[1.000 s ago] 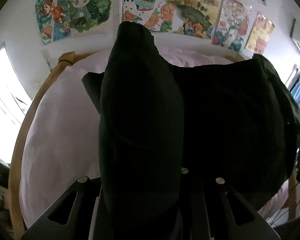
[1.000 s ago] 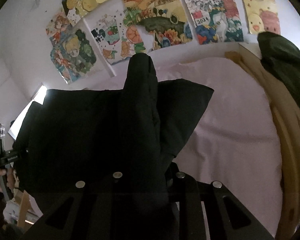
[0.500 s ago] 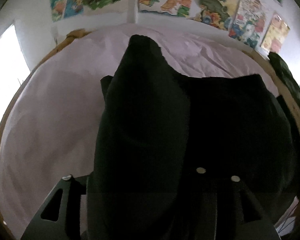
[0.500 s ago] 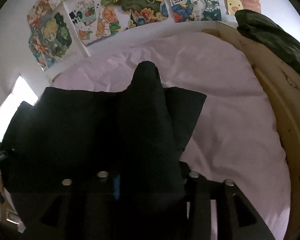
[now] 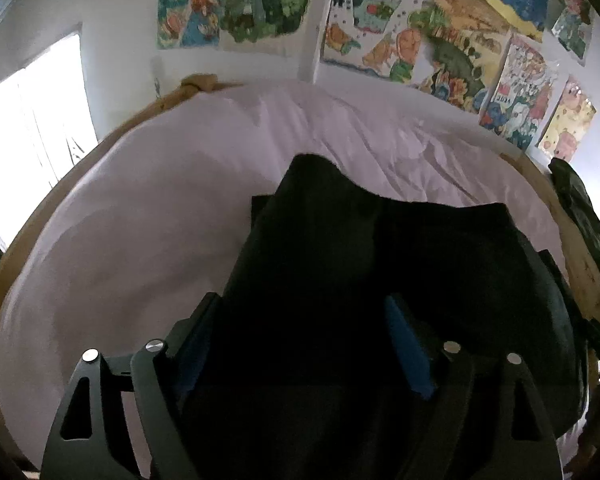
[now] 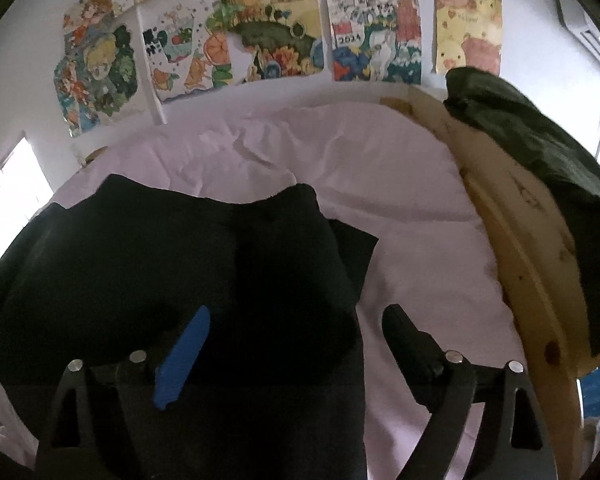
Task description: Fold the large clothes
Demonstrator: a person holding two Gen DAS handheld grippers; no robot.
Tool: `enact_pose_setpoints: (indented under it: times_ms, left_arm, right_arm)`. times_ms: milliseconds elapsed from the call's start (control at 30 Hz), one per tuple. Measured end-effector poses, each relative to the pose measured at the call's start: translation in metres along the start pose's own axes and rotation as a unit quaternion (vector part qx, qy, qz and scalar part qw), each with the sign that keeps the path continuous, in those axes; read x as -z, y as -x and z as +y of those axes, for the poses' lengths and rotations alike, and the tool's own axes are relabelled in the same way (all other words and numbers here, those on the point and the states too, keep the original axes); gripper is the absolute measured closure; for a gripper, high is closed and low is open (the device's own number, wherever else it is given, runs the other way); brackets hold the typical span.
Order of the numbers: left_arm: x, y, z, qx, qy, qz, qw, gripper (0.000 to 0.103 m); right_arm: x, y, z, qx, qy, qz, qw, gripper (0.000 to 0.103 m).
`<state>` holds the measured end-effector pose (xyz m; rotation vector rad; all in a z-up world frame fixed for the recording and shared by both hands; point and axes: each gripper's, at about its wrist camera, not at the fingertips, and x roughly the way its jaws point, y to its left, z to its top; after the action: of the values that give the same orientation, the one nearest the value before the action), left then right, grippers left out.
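A large black garment (image 5: 440,264) lies folded on the pale pink bed sheet (image 5: 160,220); it also shows in the right wrist view (image 6: 140,248). My left gripper (image 5: 300,320) is open, its fingers spread on either side of a raised fold of the black cloth. My right gripper (image 6: 296,320) is open too, its blue-padded left finger (image 6: 184,356) resting against the cloth and its right finger (image 6: 412,340) over the bare sheet. The cloth lies loose between both pairs of fingers.
A wooden bed rail (image 6: 512,240) runs along the right side, with a dark green garment (image 6: 540,152) draped over it. Colourful posters (image 6: 280,48) cover the wall behind the bed. A bright window (image 5: 28,128) is at the left.
Both grippers have lowered the black garment onto the bed and opened; the raised folds they pinched now sit slack between spread fingers.
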<state>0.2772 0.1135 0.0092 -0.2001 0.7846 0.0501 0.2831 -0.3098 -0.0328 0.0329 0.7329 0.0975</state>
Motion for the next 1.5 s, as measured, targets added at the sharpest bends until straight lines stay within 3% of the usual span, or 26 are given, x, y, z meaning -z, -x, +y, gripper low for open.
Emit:
enact_pose_setpoints:
  times_ms: [200, 333, 433, 800, 1133, 1500]
  left_arm:
    - [0.019, 0.042, -0.013, 0.018, 0.007, -0.070, 0.9973, 0.021]
    - [0.032, 0.076, -0.025, 0.020, -0.008, -0.132, 0.9911, 0.005]
    - [0.043, 0.096, -0.032, 0.025, -0.019, -0.172, 0.9847, 0.004]
    - [0.080, 0.137, -0.051, 0.045, -0.058, -0.211, 0.9746, 0.003]
    - [0.126, 0.175, -0.056, 0.070, -0.062, -0.236, 0.9672, 0.003]
    - [0.172, 0.204, -0.064, 0.069, -0.100, -0.244, 0.9621, 0.003]
  right_arm:
    - [0.009, 0.036, 0.004, 0.009, -0.009, -0.049, 0.999, 0.000]
    - [0.014, 0.058, 0.010, 0.002, -0.016, -0.079, 0.997, 0.000]
    - [0.020, 0.071, 0.017, 0.000, -0.017, -0.096, 0.995, 0.000]
    - [0.046, 0.121, 0.061, -0.018, 0.006, -0.155, 0.988, 0.000]
    - [0.076, 0.177, 0.093, -0.038, 0.024, -0.213, 0.976, 0.000]
    - [0.109, 0.212, 0.117, -0.081, 0.032, -0.230, 0.969, 0.000]
